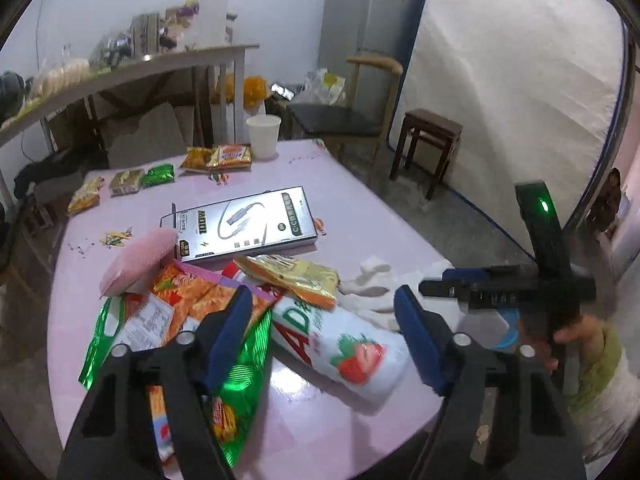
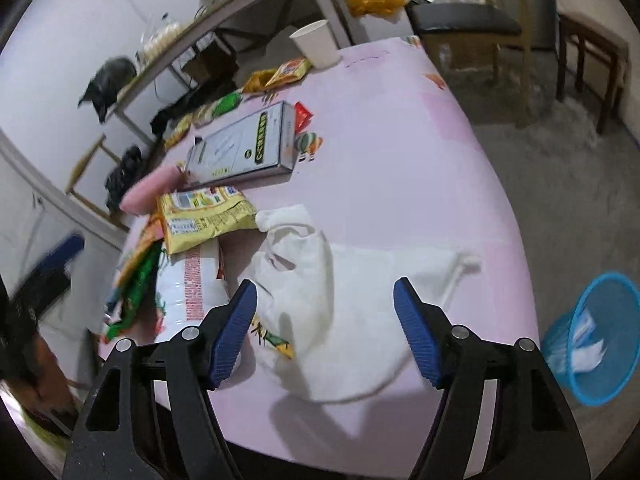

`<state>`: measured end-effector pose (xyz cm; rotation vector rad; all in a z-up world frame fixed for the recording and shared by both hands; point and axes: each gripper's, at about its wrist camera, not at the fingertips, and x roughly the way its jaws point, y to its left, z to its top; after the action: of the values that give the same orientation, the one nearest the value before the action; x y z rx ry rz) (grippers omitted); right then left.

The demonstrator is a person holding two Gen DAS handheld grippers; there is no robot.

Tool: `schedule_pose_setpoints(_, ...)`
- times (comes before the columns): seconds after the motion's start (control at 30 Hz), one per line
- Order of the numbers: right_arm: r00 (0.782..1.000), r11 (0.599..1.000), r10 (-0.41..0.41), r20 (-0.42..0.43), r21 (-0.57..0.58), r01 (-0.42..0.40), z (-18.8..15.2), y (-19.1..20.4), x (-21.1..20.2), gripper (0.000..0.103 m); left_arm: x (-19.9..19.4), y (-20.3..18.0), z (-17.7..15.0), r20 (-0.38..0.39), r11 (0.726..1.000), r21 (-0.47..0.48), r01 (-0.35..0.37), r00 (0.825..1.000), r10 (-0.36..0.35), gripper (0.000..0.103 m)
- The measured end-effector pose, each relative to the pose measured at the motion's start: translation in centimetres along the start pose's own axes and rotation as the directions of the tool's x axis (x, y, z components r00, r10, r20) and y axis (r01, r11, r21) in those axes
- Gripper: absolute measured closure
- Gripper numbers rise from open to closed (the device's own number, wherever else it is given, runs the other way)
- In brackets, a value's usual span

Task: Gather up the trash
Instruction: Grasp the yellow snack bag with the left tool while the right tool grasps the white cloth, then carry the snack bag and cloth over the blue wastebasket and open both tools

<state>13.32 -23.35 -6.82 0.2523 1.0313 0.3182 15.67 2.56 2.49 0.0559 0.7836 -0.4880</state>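
Note:
Trash lies in a heap at the near edge of the pink table: a white strawberry-print bag, a yellow snack wrapper, orange and green wrappers and a white plastic bag. My left gripper is open above the strawberry bag, its left finger over the green wrapper. My right gripper is open and empty over the white plastic bag. A blue mesh bin stands on the floor at the right with white scraps in it.
A silver cable box, a pink roll, a paper cup and several small snack packs lie farther back on the table. A chair, a dark stool and a cluttered side table stand beyond.

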Motion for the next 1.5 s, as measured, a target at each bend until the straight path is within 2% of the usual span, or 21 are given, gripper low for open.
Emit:
schedule_pose_setpoints(0.07,1.000,1.000,-0.013,-0.012,-0.029,0.013,-0.2,0.7,0.5,0.042,1.5,1.3,1.1,-0.042,0.999,-0.038,0.014,0.999,-0.016,0.041)
schedule_pose_setpoints(0.17,0.999,0.999,-0.020,-0.032,-0.050,0.019,-0.1,1.1,1.4,0.045,3.7,3.4,2.8,-0.099,0.995,-0.100,-0.005,0.995,-0.005,0.044)
schedule_pose_setpoints(0.23,0.999,0.998,-0.029,-0.044,-0.059,0.026,0.0,1.2,1.9,0.047,5.5,4.8,3.7,-0.160,0.990,-0.141,-0.003,0.987,-0.020,0.045)
schedule_pose_setpoints(0.37,0.998,0.997,-0.037,-0.049,-0.073,0.034,0.0,1.6,2.5,0.048,7.7,6.4,4.0,-0.248,0.976,-0.218,0.005,0.967,-0.060,0.054)
schedule_pose_setpoints(0.5,0.998,0.997,-0.039,-0.049,-0.075,0.035,-0.3,1.4,2.5,0.051,8.7,7.0,3.6,-0.276,0.963,-0.267,0.019,0.957,-0.095,0.062)
schedule_pose_setpoints(0.63,0.998,0.995,-0.054,-0.041,-0.090,0.050,-0.5,1.6,2.8,0.056,9.0,7.2,3.4,-0.282,0.958,-0.287,0.013,0.954,-0.098,0.079)
schedule_pose_setpoints(0.7,0.997,0.994,-0.063,-0.036,-0.094,0.059,-0.5,1.7,2.9,0.062,9.2,7.5,3.3,-0.284,0.956,-0.294,0.003,0.955,-0.090,0.086)
schedule_pose_setpoints(0.83,0.997,0.995,-0.072,-0.023,-0.073,0.070,-0.5,1.3,2.9,0.074,9.1,7.8,3.4,-0.266,0.954,-0.299,-0.010,0.961,-0.073,0.096)
schedule_pose_setpoints(1.0,0.996,0.995,-0.086,-0.014,-0.049,0.085,-0.5,0.7,3.0,0.091,8.5,7.1,3.6,-0.232,0.963,-0.269,-0.009,0.971,-0.056,0.100)
schedule_pose_setpoints(1.1,0.996,0.996,-0.085,-0.010,-0.036,0.085,-0.5,0.5,2.9,0.098,8.2,6.5,3.9,-0.199,0.967,-0.254,0.011,0.978,-0.063,0.102)
schedule_pose_setpoints(1.27,0.998,0.998,-0.067,0.013,-0.003,0.067,-0.3,0.0,2.1,0.101,6.4,4.7,4.6,-0.103,0.983,-0.178,0.038,0.993,-0.057,0.103)
schedule_pose_setpoints(1.5,0.996,0.998,-0.030,0.084,0.048,0.026,0.3,-0.9,-0.5,0.101,4.5,3.3,5.5,-0.014,0.990,-0.125,0.063,0.998,-0.065,0.103)
